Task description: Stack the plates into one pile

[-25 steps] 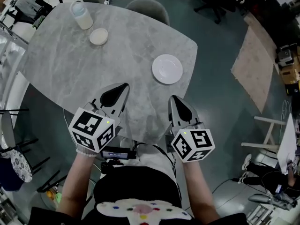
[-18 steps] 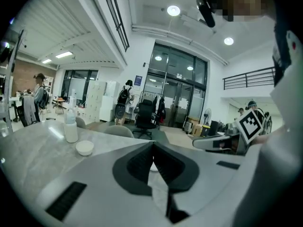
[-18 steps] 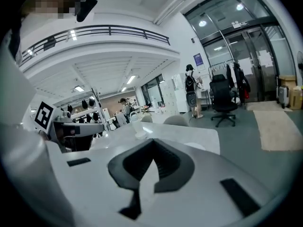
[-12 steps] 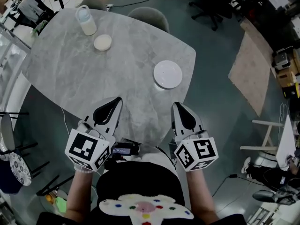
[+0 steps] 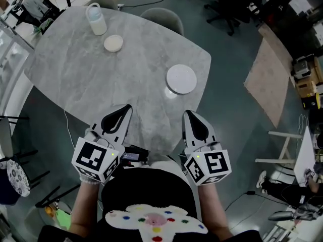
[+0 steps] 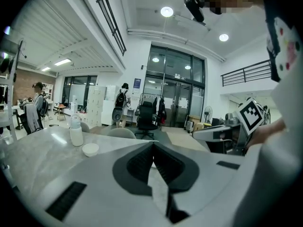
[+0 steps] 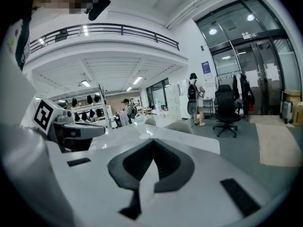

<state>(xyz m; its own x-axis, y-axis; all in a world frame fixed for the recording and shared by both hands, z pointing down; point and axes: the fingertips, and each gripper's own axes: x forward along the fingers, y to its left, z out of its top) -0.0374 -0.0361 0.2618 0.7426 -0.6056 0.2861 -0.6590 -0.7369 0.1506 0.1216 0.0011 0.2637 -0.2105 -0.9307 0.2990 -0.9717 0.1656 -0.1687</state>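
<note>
My two hand-held grippers, left (image 5: 125, 107) and right (image 5: 188, 114), are both closed and empty at the near edge of the table (image 5: 91, 79). The large white plate (image 5: 181, 78) sits at one o'clock. The small plate (image 5: 113, 43) lies well apart at eleven, just beside the jug (image 5: 96, 19).
</note>
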